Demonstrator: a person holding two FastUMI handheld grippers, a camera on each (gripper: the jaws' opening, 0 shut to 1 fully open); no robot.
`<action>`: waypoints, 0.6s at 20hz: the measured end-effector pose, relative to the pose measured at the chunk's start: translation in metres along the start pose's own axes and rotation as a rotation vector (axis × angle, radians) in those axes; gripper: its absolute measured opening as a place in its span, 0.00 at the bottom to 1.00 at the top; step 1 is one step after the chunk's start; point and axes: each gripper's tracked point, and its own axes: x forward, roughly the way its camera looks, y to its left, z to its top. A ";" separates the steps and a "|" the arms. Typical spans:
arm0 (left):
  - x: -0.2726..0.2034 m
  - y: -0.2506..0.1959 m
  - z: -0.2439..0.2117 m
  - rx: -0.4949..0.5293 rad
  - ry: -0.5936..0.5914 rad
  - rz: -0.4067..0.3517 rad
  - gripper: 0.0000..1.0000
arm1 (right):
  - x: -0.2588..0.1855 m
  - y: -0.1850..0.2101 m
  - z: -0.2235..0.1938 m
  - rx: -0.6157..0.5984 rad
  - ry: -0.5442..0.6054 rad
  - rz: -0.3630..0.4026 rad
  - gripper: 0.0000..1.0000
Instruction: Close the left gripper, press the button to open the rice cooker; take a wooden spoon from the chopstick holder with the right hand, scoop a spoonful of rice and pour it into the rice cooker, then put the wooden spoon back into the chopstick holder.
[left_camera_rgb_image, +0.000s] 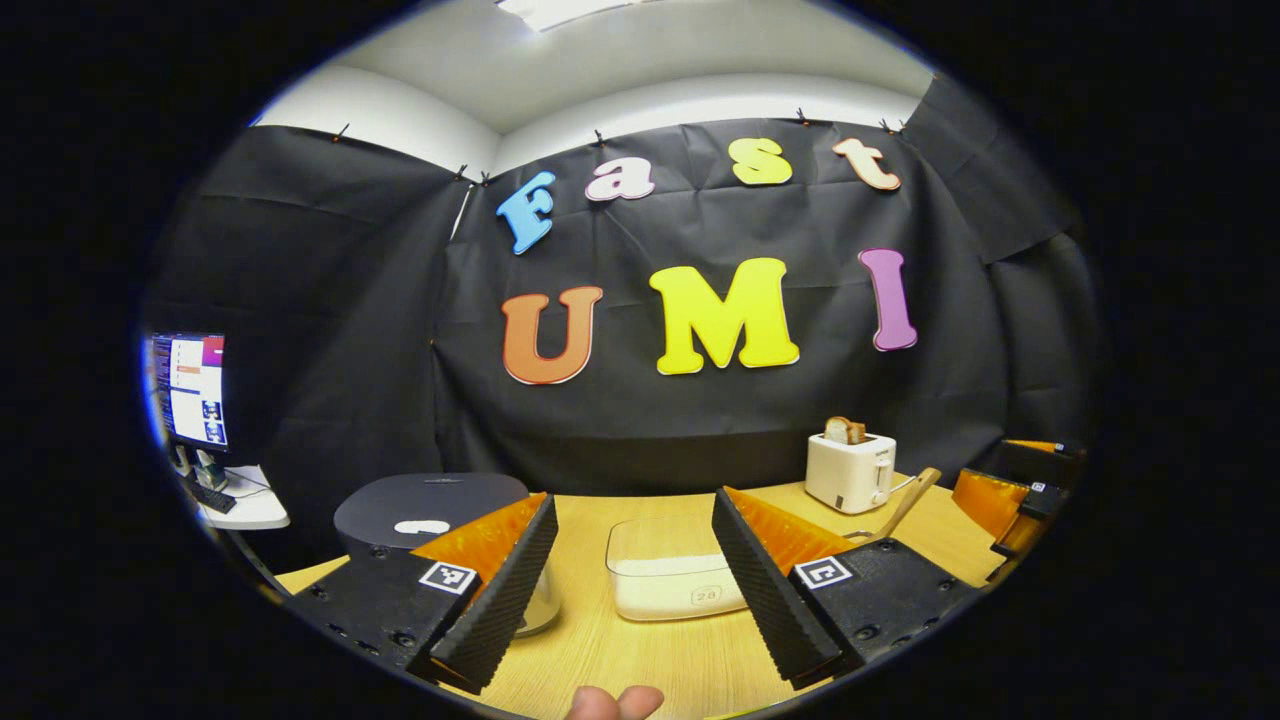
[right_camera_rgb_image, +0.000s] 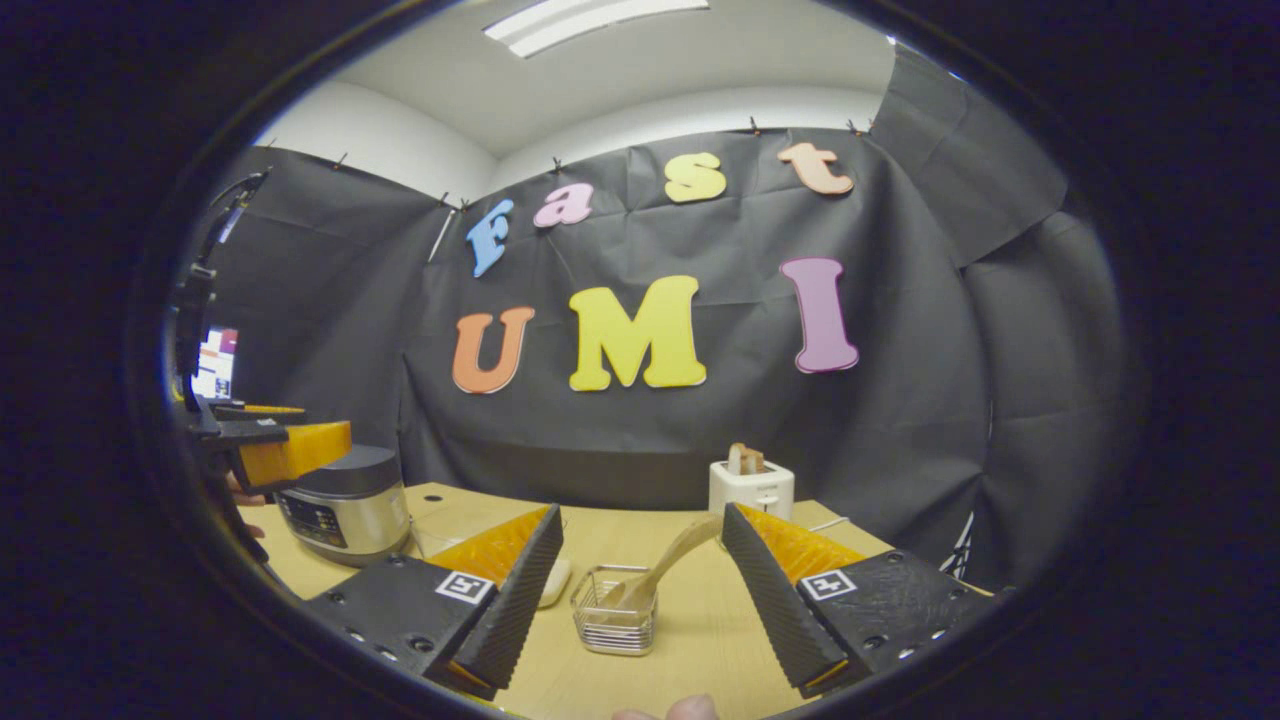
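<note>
Hovering above the near edge of the pale wooden bench (left_camera_rgb_image: 600, 650), both claws stand with jaws spread and nothing between them: left claw (left_camera_rgb_image: 630, 590), right claw (right_camera_rgb_image: 640, 590). The round dark-lidded rice cooker with steel body (right_camera_rgb_image: 345, 500) sits at the bench's left side, lid down. The light wooden spoon (right_camera_rgb_image: 670, 565) leans in the small wire-mesh chopstick holder (right_camera_rgb_image: 615, 610), mid-bench just ahead of the right claw. A clear plastic tub of white rice (left_camera_rgb_image: 670, 580) lies between cooker and holder.

Judgement: lid shut and spoon in the holder fit either the outset or a finished run with the lid down again; the frames do not settle which.
</note>
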 end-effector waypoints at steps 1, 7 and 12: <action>-0.004 -0.006 0.000 0.010 -0.005 -0.012 0.99 | -0.002 -0.001 0.000 0.005 0.001 -0.009 0.91; -0.021 -0.036 -0.010 0.001 -0.002 -0.089 0.99 | -0.016 -0.008 0.014 -0.015 -0.028 -0.081 0.95; -0.023 -0.018 -0.009 -0.010 -0.005 -0.082 0.99 | -0.016 0.015 0.017 -0.039 -0.017 -0.060 0.95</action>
